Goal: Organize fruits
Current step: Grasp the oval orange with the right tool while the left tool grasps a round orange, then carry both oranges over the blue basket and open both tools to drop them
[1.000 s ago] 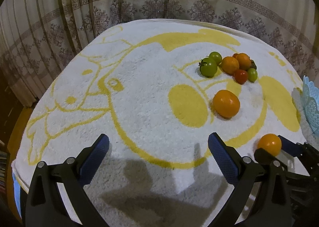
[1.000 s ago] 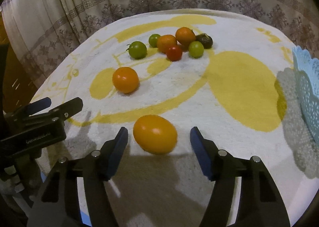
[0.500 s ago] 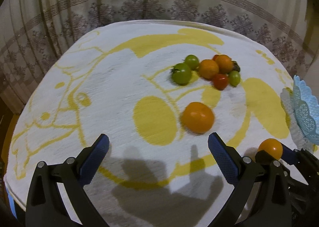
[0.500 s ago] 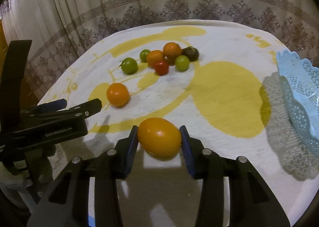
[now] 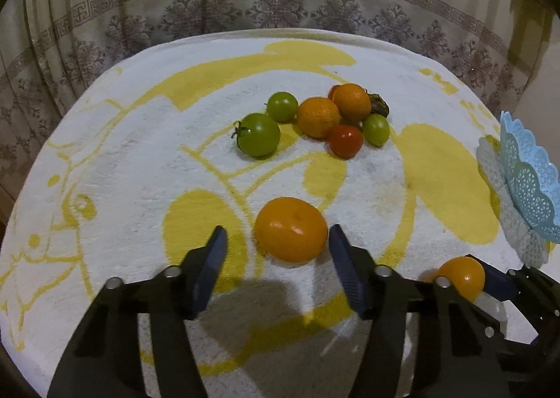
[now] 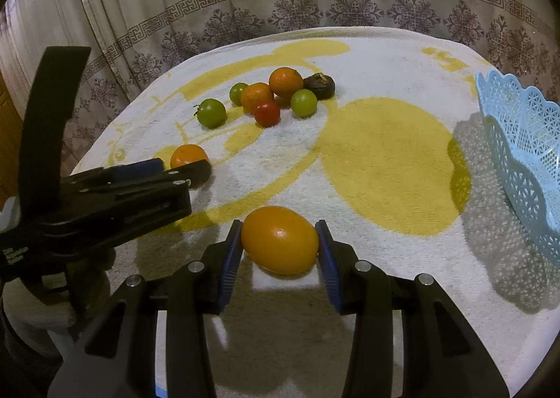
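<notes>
My right gripper (image 6: 280,240) is shut on a yellow-orange oval fruit (image 6: 280,239) and holds it just above the towel; that fruit also shows in the left wrist view (image 5: 462,277). My left gripper (image 5: 278,240) is open, its jaws on either side of a single orange (image 5: 290,229), apart from it; that orange shows partly hidden behind the left gripper in the right wrist view (image 6: 187,155). A cluster of oranges, green tomatoes, a red tomato and a dark fruit (image 5: 325,118) lies further back. A light blue lace basket (image 6: 525,149) stands at the right.
A white and yellow towel (image 5: 122,153) covers the round table. A patterned curtain (image 5: 280,9) hangs behind it. The left gripper's body (image 6: 87,202) fills the left of the right wrist view.
My right gripper closed on the oval fruit and lifted it slightly. My left gripper moved forward and right until its narrowed jaws flank the single orange.
</notes>
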Motion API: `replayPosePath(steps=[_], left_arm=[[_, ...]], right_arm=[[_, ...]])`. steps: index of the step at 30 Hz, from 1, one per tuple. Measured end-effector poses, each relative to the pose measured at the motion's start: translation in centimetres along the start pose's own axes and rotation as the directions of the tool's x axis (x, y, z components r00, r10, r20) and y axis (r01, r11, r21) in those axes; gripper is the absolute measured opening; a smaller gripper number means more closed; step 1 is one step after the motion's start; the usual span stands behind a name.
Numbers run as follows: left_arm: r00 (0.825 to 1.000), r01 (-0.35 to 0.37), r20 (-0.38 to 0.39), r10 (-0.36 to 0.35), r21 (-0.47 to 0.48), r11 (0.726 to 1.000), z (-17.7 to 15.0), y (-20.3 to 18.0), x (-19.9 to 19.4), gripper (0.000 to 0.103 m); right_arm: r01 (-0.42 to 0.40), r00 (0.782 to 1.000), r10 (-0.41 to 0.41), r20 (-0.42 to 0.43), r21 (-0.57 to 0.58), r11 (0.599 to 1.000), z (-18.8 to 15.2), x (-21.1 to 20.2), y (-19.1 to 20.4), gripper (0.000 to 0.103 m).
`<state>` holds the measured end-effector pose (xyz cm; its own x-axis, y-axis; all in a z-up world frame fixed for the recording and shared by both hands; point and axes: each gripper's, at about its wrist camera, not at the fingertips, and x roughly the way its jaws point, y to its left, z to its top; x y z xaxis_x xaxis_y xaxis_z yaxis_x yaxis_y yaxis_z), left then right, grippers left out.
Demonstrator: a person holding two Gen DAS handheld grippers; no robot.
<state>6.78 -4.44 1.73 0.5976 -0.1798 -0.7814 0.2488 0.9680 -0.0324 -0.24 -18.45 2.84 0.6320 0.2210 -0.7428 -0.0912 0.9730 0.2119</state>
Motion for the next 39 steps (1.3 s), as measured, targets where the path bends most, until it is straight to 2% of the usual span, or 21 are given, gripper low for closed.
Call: replayPosePath(steps=[5,19,39], left_arm=[[0.999,0.043,0.015,-0.043,0.010,0.999,-0.2,-0.2,-0.1,0.042],[0.997,-0.001,0.071,-0.001,0.036,0.999,0.0,-0.9,-2.1,0.042],[0.990,0.008,0.138,-0.023,0.108,0.994,1.1,-4.9,-5.5,0.042]], right_arm=[[0.001,1.000,-0.001,0.002,-0.002,1.000,0.1,-0.1,0.0,0.043],[0.010,0.999,-0.010,0.052,0.001,1.000,0.6,-1.8,-0.2,0.043],[0.060,0.978,-0.076,0.193,0.089,0.994,1.7,-7.7,-4.2,0.043]])
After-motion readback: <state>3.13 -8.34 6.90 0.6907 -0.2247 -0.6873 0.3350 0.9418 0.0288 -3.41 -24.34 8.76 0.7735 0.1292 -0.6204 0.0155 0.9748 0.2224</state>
